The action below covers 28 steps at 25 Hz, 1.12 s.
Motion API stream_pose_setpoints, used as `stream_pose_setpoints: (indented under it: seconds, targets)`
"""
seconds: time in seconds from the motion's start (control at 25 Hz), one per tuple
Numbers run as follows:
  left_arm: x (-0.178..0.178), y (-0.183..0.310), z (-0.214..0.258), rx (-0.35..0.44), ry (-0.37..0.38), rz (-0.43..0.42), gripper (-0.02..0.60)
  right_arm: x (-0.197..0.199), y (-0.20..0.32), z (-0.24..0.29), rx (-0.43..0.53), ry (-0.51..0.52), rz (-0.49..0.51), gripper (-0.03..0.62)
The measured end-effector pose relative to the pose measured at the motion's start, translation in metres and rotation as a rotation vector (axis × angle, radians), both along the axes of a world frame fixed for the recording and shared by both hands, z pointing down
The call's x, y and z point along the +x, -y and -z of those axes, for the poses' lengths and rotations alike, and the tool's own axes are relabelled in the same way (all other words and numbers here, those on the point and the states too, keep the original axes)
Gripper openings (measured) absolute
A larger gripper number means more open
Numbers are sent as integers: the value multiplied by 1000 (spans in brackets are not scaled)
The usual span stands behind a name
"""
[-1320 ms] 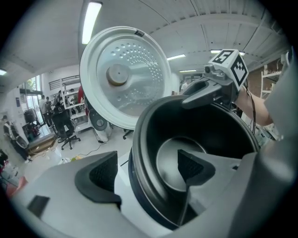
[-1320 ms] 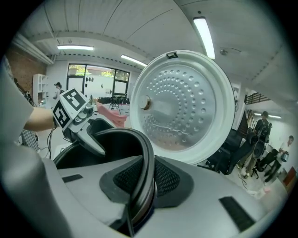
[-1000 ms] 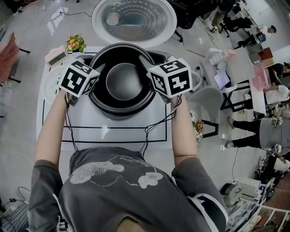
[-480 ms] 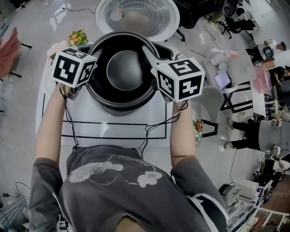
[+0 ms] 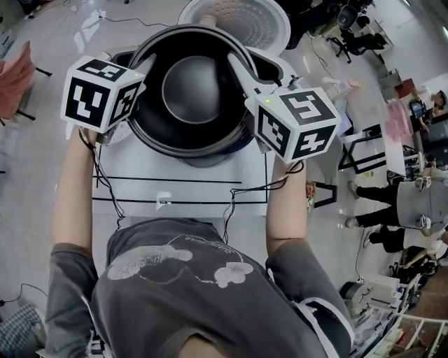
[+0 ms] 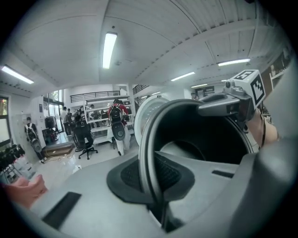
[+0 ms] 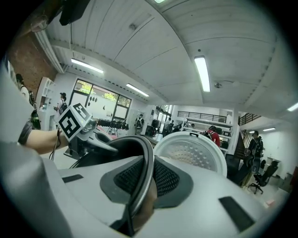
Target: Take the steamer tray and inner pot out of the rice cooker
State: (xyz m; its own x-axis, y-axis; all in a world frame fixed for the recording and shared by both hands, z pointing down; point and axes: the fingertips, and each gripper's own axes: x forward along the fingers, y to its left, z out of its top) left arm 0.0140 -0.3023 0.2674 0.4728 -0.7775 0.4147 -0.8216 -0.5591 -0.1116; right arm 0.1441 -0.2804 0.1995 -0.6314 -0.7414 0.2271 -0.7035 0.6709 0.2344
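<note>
The black inner pot [image 5: 192,91] hangs lifted above the rice cooker [image 5: 271,68], held by its rim on both sides. My left gripper [image 5: 143,70] is shut on the left rim. In the left gripper view the thin rim [image 6: 148,148] runs between the two pads of that gripper [image 6: 151,174]. My right gripper [image 5: 241,73] is shut on the right rim, and the right gripper view shows the rim [image 7: 148,162] pinched between its pads [image 7: 144,181]. The pot is dark inside with a domed bottom. I see no steamer tray.
The cooker's white perforated lid [image 5: 245,19] stands open behind the pot. A white table [image 5: 182,203] with black lines lies below, and cables hang from both grippers. Black-framed furniture [image 5: 358,150] and people [image 5: 413,203] are to the right.
Both grippers have risen with the pot between them. The pot has come up out of the cooker and looms larger. The cube markers are nearer the camera.
</note>
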Motion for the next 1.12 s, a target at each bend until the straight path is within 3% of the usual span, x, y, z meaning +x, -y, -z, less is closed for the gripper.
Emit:
stream_pose_setpoints:
  seconds: [0.24, 0.52, 1.12]
  targets:
    - [-64, -39, 12, 22, 22, 31, 23, -62, -35, 8, 26, 18, 29, 78]
    - [-127, -85, -11, -42, 28, 46, 23, -125, -76, -15, -38, 21, 38, 80]
    - [-173, -151, -142, -296, 54, -22, 23, -168, -135, -151, -284, 3, -48, 80]
